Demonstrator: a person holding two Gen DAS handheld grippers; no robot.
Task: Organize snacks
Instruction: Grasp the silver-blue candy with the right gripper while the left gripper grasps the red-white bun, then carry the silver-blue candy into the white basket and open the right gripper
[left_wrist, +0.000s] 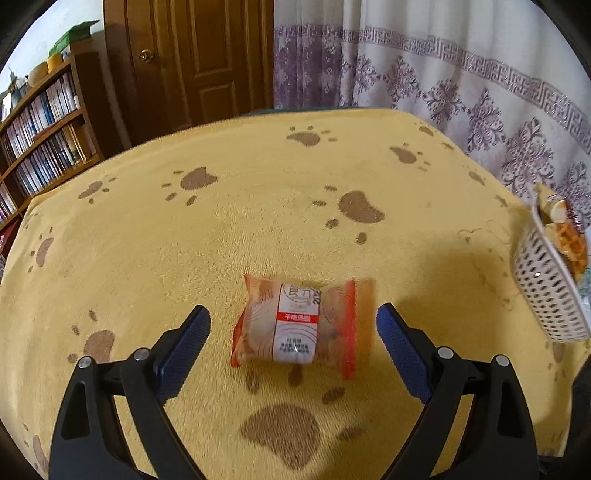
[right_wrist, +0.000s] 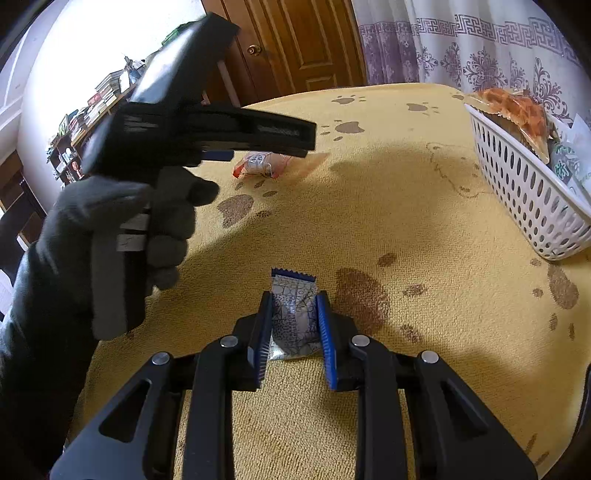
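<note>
Between my left gripper (left_wrist: 293, 332) pads, spread wide, lies the orange snack pack (left_wrist: 295, 325) on the surface (left_wrist: 258, 206): light, crinkly, probably crushable, so grip mid-body gently. Right gripper (right_wrist: 293, 325) pinches a silver-blue packet (right_wrist: 293, 314); basket (right_wrist: 517, 184) far right.

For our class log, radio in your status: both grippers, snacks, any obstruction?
Left gripper open, straddling orange snack pack on the cloth. Right gripper shut on silver-blue packet. White basket part-filled, path unobstructed.
</note>
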